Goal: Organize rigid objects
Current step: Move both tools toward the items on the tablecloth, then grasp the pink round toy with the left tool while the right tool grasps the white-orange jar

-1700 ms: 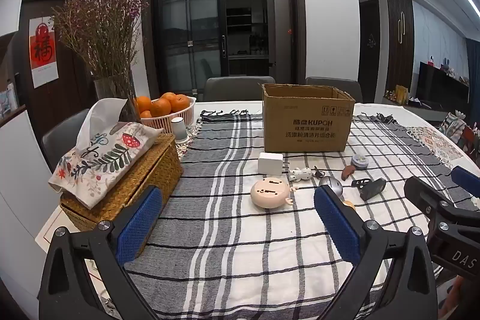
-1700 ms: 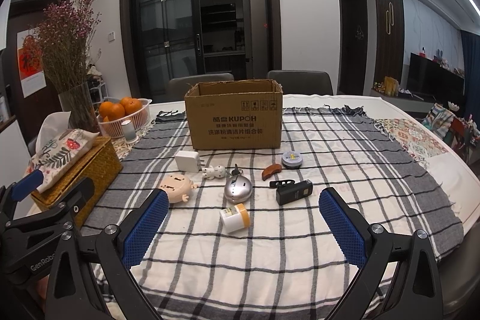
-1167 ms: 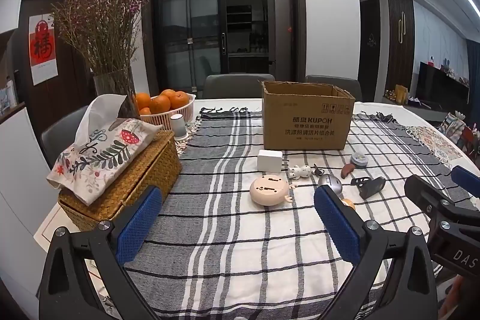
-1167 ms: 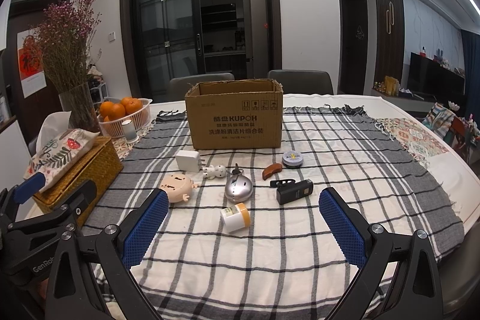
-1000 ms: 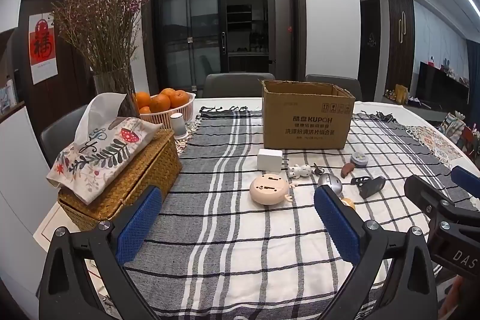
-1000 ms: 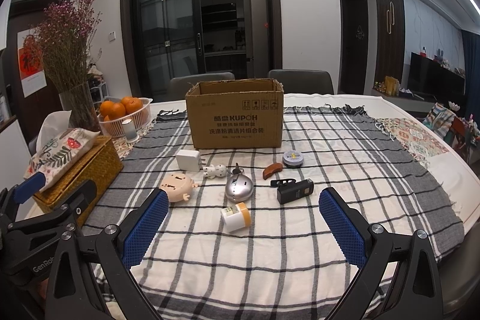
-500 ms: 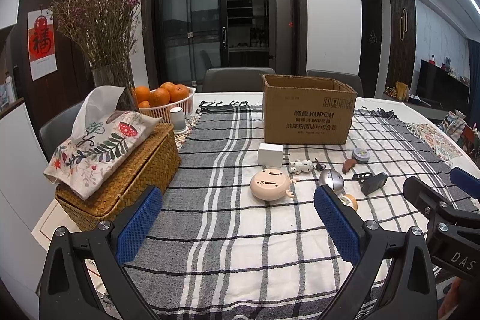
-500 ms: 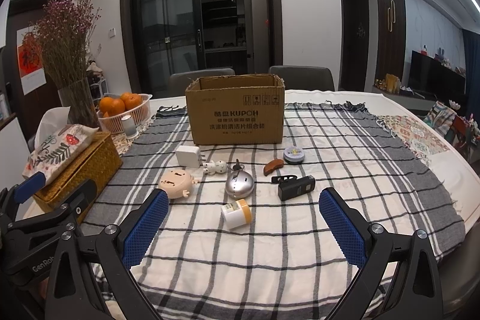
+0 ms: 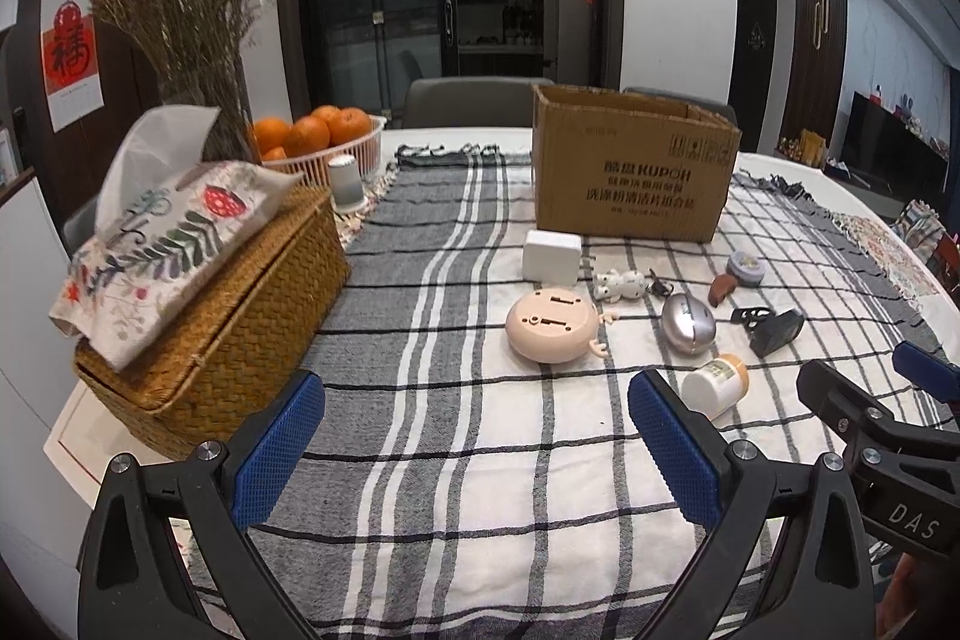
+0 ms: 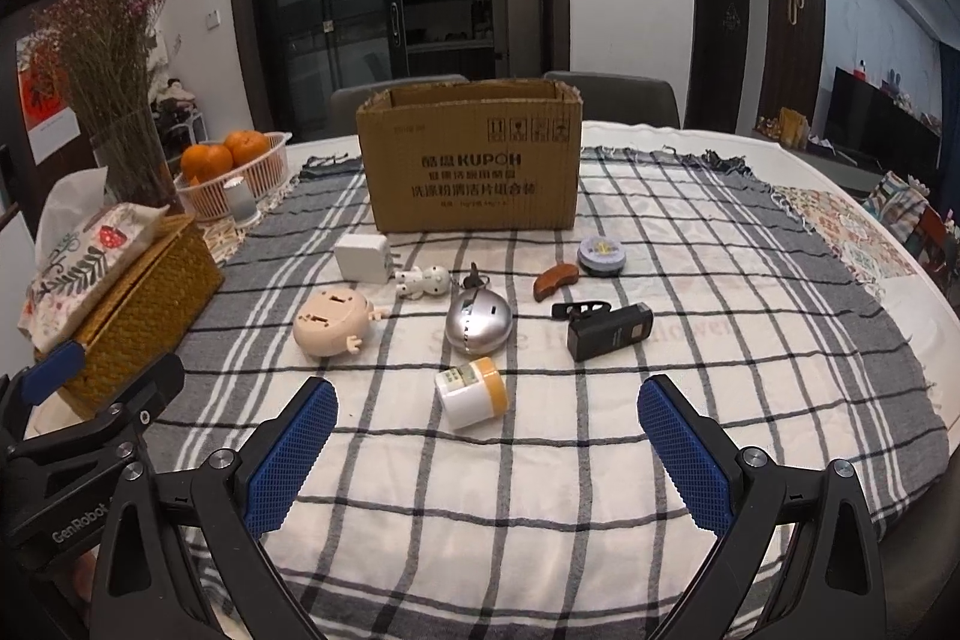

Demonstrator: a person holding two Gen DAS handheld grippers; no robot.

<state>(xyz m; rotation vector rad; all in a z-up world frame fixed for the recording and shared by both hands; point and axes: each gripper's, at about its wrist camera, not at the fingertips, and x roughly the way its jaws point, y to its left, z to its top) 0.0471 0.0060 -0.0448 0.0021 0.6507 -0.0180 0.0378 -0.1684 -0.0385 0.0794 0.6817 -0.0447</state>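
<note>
Small rigid objects lie on the checked tablecloth (image 10: 720, 340), in front of the open cardboard box (image 10: 474, 172). The white bottle with orange cap (image 10: 471, 393) lies on its side, just ahead of the right gripper (image 10: 486, 451) and between the lines of its blue pads. That gripper is spread wide and holds nothing. The left gripper (image 9: 474, 442) is also wide apart and empty; the pink round toy (image 9: 552, 323) lies ahead of it, the silver egg-shaped object (image 9: 689, 323) further right. The white charger (image 10: 361, 258) sits nearest the box.
</note>
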